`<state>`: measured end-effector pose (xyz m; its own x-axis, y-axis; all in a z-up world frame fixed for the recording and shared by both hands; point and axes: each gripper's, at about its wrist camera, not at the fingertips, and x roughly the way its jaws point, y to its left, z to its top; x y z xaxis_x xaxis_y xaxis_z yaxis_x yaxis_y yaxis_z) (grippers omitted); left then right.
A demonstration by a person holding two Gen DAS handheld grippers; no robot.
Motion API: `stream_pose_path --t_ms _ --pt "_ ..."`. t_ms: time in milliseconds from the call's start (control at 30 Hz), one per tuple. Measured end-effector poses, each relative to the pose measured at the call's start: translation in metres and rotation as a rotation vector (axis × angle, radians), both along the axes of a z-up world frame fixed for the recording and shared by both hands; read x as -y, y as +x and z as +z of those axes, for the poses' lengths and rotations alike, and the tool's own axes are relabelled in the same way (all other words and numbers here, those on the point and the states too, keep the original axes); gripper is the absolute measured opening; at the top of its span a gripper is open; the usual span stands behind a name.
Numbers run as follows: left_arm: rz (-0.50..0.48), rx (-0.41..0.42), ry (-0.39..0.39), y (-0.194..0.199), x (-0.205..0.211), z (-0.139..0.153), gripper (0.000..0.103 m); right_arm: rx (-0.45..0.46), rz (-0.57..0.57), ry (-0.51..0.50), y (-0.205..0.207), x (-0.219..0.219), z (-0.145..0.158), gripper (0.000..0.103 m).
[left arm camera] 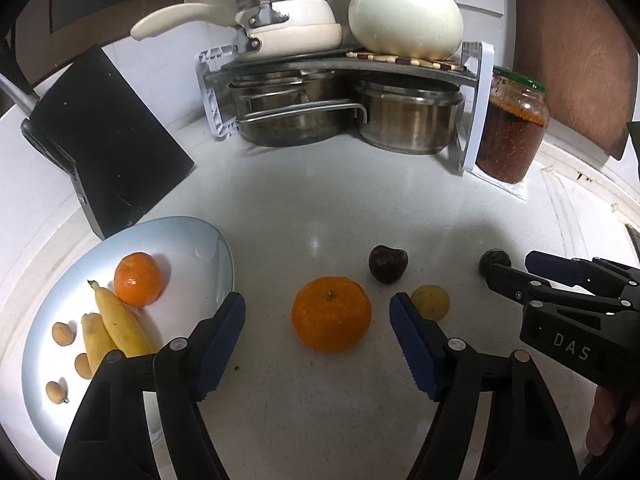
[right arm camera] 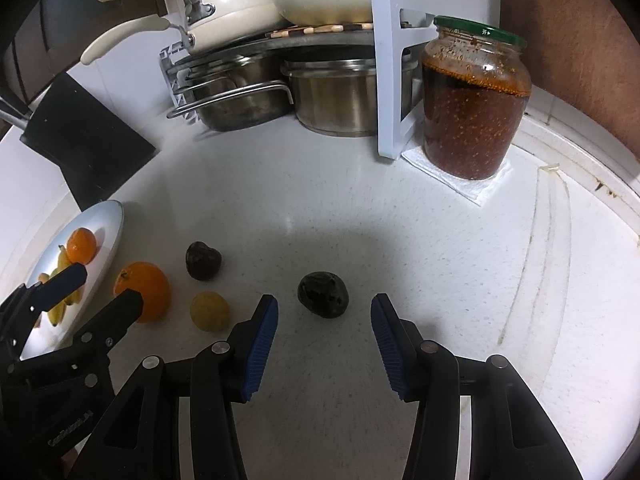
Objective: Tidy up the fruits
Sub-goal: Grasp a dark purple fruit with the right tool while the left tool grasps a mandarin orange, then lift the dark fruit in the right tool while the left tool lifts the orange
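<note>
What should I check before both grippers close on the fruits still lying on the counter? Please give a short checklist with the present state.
1. Left gripper lined up with the orange: ok, the orange lies ahead between its open fingers, untouched.
2. Right gripper lined up with the dark fruit: ok, open, not touching.
3. Yellow fruit clear of the left fingers: not ok, it sits right beside one.
4. Free room on the plate: ok.
5. Grippers clear of each other: cannot tell, they are close.
</note>
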<state>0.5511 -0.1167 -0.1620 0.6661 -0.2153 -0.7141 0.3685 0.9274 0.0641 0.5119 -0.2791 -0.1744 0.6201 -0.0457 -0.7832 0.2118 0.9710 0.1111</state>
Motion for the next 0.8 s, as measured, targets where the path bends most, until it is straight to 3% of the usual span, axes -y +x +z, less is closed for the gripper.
stream_pose_path --t_ms 333,600,800 --pt "-0.005 -0.03 0.009 0.01 0.006 -0.011 0.063 -0.012 -0.001 -0.002 0.008 0.0 -0.007 0.048" --pt "-0.019 -0.06 -0.003 0.014 0.008 -0.016 0.049 -0.017 0.004 -0.005 0.011 0.0 -0.009 0.031" --pt "-0.022 -0.054 0.013 0.012 0.01 -0.017 0.048 -0.009 0.007 -0.005 0.009 -0.001 -0.009 0.031"
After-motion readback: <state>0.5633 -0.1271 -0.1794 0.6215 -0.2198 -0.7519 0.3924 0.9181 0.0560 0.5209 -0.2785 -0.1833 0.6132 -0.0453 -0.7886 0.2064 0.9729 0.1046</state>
